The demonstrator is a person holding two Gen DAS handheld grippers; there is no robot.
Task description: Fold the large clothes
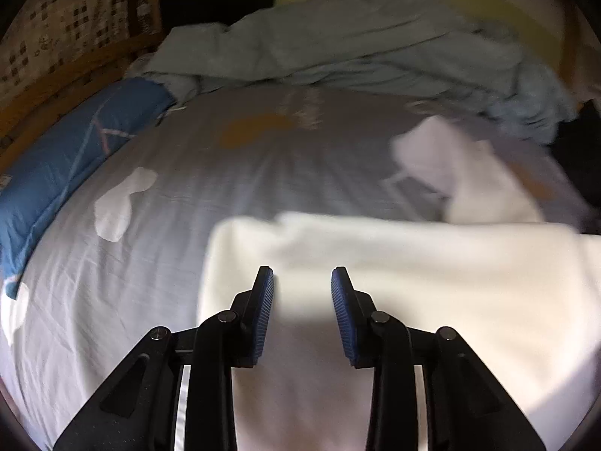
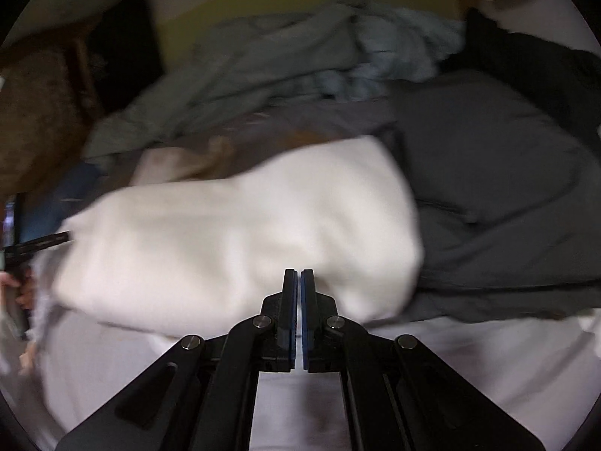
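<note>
White garment [image 1: 394, 263] under part-open left claw [image 1: 302, 282], unheld.

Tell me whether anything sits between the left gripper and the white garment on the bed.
Nothing visible does. The left gripper has its jaws apart right over the white garment, with only that fabric under the fingers.

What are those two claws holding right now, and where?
Nothing, as far as I can see. The left gripper stands open over the white garment, its pads apart. The right gripper is shut with no cloth between its pads.
</note>
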